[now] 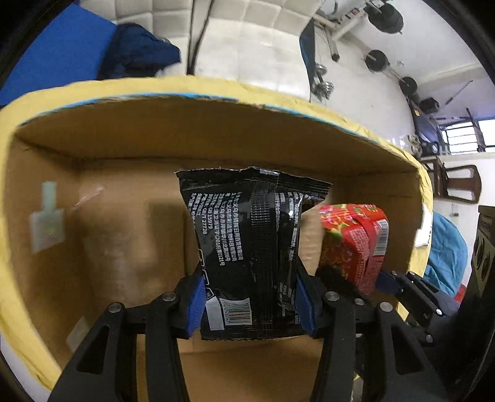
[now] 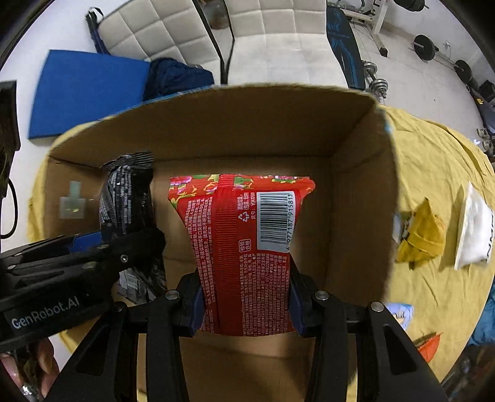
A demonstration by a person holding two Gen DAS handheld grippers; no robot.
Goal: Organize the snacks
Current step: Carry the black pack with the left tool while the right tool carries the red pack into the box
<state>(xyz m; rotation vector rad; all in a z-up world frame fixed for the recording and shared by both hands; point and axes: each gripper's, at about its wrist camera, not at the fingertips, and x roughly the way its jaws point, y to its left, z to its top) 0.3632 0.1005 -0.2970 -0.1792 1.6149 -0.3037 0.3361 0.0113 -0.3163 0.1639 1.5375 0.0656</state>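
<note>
My left gripper (image 1: 250, 301) is shut on a black snack packet (image 1: 247, 244), held upright over the inside of an open cardboard box (image 1: 198, 133). Just to its right hangs a red snack packet (image 1: 352, 244) in the other gripper. In the right wrist view my right gripper (image 2: 246, 306) is shut on that red snack packet (image 2: 241, 247), barcode side up, above the cardboard box (image 2: 359, 198) floor. The black snack packet (image 2: 130, 201) and the left gripper (image 2: 92, 247) show at the left, side by side with the red one.
The box stands on a yellow cloth (image 2: 433, 173). On the cloth to the right lie a yellow packet (image 2: 420, 232), a white packet (image 2: 473, 228), a pale blue packet (image 2: 402, 312) and an orange one (image 2: 428, 343). A blue mat (image 2: 86, 89) and white chairs (image 2: 173, 27) are behind.
</note>
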